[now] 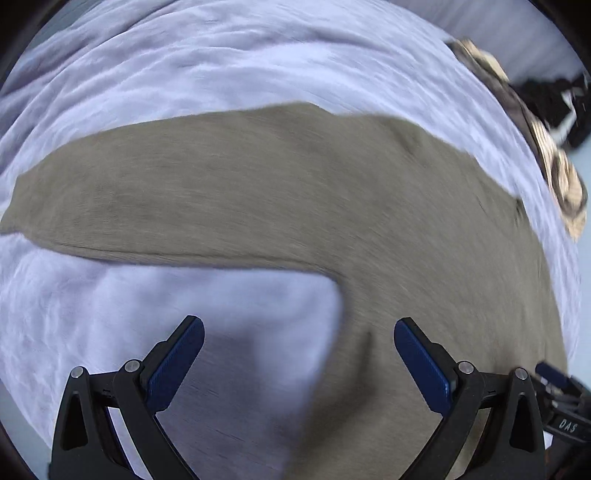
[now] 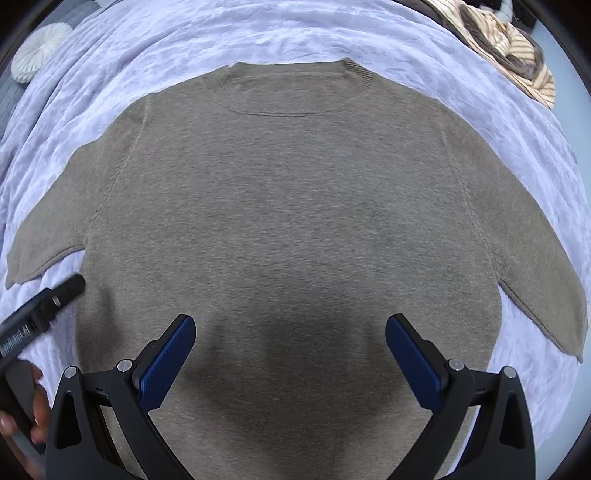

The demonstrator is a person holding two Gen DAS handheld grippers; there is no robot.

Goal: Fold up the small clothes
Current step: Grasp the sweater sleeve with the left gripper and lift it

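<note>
"das" lettering point(image 1: 567, 425) beside taupe sweater point(image 2: 288, 206).

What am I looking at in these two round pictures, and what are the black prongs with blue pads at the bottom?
No robot here: a person carries a hand-held gripper in each hand, each with a fisheye camera looking along its two fingers. The left hand-held gripper hangs open beside one sleeve; the right hand-held gripper hangs open over the body. Neither holds anything. A taupe knitted short-sleeved sweater lies flat on a pale lilac crinkled bedspread. A striped beige and brown garment sits at the far right edge. The right view also catches the person's hand gripping the other tool.
</note>
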